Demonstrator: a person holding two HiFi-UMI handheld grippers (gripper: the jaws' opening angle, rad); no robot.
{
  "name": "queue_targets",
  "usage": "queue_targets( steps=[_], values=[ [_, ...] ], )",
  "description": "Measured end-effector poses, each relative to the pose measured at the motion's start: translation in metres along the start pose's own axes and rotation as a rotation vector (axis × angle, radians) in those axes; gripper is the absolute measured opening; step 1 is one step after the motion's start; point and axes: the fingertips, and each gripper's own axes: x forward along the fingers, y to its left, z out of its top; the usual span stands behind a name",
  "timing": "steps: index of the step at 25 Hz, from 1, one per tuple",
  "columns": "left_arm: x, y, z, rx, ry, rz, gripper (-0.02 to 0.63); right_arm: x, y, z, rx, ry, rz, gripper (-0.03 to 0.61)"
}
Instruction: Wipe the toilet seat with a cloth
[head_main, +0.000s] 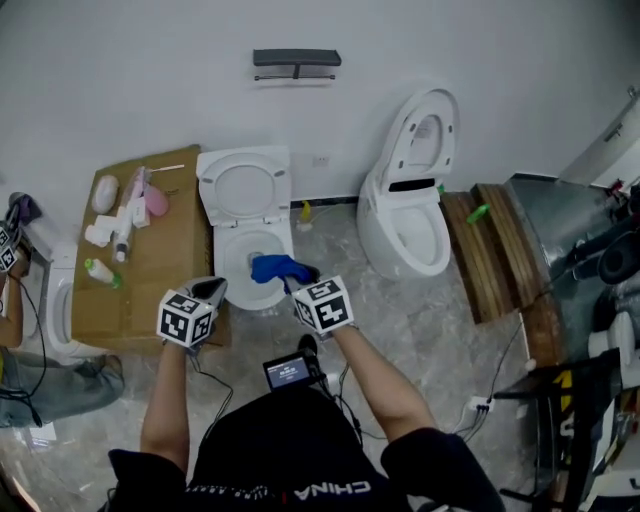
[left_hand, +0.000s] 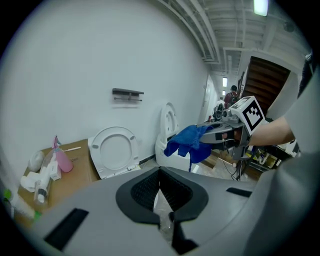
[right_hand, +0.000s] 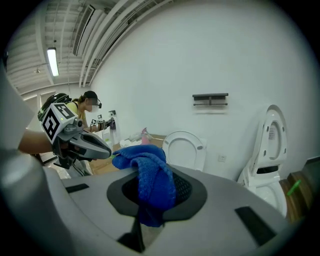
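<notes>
A white toilet stands against the wall with its seat and lid (head_main: 243, 190) raised over the bowl (head_main: 236, 262). My right gripper (head_main: 287, 273) is shut on a blue cloth (head_main: 275, 267) and holds it above the bowl's front right rim. In the right gripper view the cloth (right_hand: 152, 172) bunches between the jaws of my right gripper (right_hand: 150, 195). My left gripper (head_main: 214, 290) hangs shut and holds nothing, left of the bowl's front. From the left gripper view, my left gripper (left_hand: 161, 202) looks at the raised seat (left_hand: 116, 150), the cloth (left_hand: 190, 142) and the right gripper (left_hand: 225, 131).
A cardboard box (head_main: 160, 265) left of the toilet carries a pink bottle (head_main: 155, 200) and other bottles. A second toilet (head_main: 410, 215) with its lid up stands to the right, wooden planks (head_main: 495, 250) beyond it. A person (head_main: 12, 300) is at the far left. Cables lie on the floor.
</notes>
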Motion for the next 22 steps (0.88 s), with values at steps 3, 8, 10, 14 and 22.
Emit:
queue_targets(
  steps=[3, 8, 10, 14, 22],
  values=[
    [-0.023, -0.013, -0.019, 0.006, 0.001, -0.006, 0.012, -0.019, 0.030, -0.011, -0.020, 0.007, -0.022, 0.054],
    [-0.056, -0.041, -0.046, 0.030, 0.005, -0.033, 0.012, -0.047, 0.074, -0.025, -0.067, 0.016, -0.038, 0.054],
    [-0.064, -0.047, -0.056, 0.025, 0.009, -0.037, 0.012, -0.055, 0.085, -0.032, -0.069, 0.024, -0.042, 0.054],
    [-0.075, -0.063, -0.066, 0.011, 0.000, -0.017, 0.012, -0.079, 0.102, -0.040, -0.099, 0.052, -0.016, 0.054],
    [-0.076, -0.094, -0.062, 0.009, -0.039, 0.054, 0.012, -0.112, 0.097, -0.054, -0.153, 0.062, 0.025, 0.054]
  ],
)
